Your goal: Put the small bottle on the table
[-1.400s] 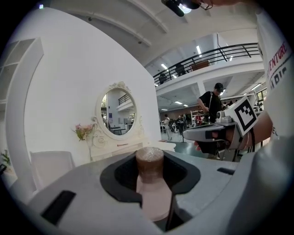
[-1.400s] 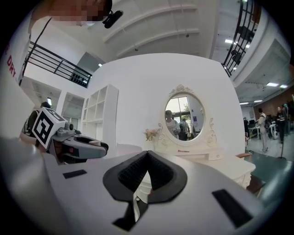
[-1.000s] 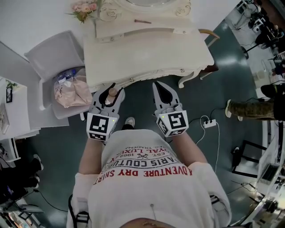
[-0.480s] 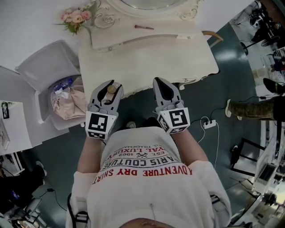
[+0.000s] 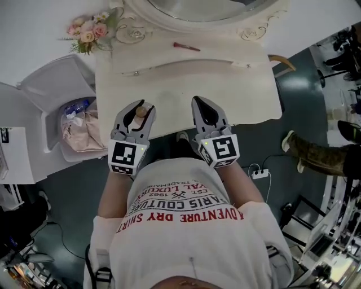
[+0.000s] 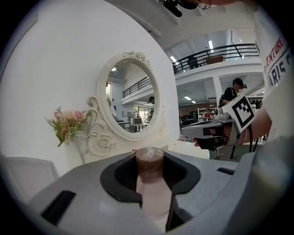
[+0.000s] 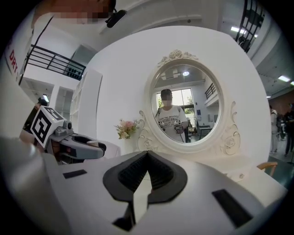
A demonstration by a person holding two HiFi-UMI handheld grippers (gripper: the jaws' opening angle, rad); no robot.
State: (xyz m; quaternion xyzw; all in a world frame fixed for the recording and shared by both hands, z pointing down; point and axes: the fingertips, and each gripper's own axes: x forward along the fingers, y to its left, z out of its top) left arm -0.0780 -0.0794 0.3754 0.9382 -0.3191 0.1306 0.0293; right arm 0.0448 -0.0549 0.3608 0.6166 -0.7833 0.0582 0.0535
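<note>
My left gripper (image 5: 137, 108) is shut on the small bottle (image 5: 141, 112), a pale pink bottle with a brown cap, and holds it just over the front edge of the cream dressing table (image 5: 186, 84). In the left gripper view the bottle (image 6: 149, 181) stands upright between the dark pads, its cap poking above them. My right gripper (image 5: 201, 103) hovers beside it over the same edge, shut with nothing in it. The right gripper view has its tips (image 7: 147, 154) meeting, with the left gripper (image 7: 79, 148) off to the left.
An oval mirror (image 5: 208, 8) stands at the back of the table, pink flowers (image 5: 87, 33) at its left corner, a thin red stick (image 5: 186, 47) on the shelf. A white bin (image 5: 53, 90) with cloth sits left. A power strip (image 5: 259, 173) lies on the floor.
Both grippers have come forward from the floor side to over the table's front edge. The bottle stays in the left gripper, and the right gripper stays shut.
</note>
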